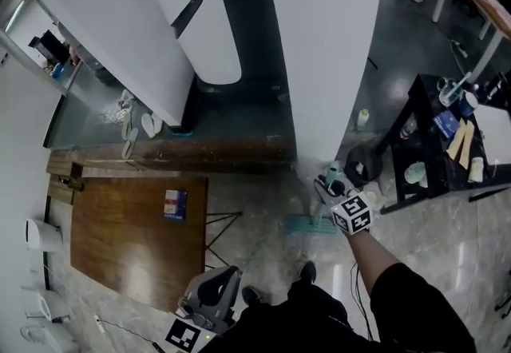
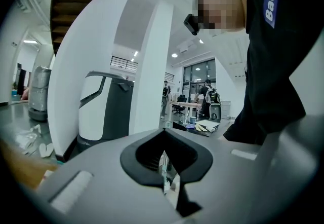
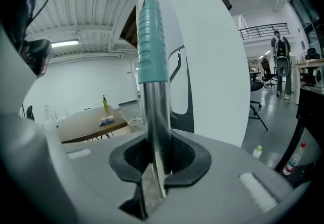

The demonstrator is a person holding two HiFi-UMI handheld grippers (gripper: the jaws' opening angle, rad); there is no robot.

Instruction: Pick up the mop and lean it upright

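The mop has a bare metal handle [image 3: 154, 116] with a ribbed teal grip [image 3: 151, 40] at its top. It stands nearly upright between the jaws of my right gripper [image 3: 157, 159], which is shut on it. In the head view the right gripper [image 1: 334, 188] is beside the white pillar [image 1: 327, 48], and the teal mop head [image 1: 307, 225] lies flat on the floor just below it. My left gripper [image 1: 222, 281] hangs low by my body at the lower left. Its jaws [image 2: 164, 162] are shut with nothing between them, pointing toward the pillar.
A grey and white floor-cleaning machine [image 1: 207, 16] stands between white walls. A wooden table [image 1: 136, 247] with a blue box [image 1: 175, 204] is at the left. A black rack [image 1: 415, 116] loaded with bottles stands at the right, and a small bottle [image 1: 363, 118] sits on the floor.
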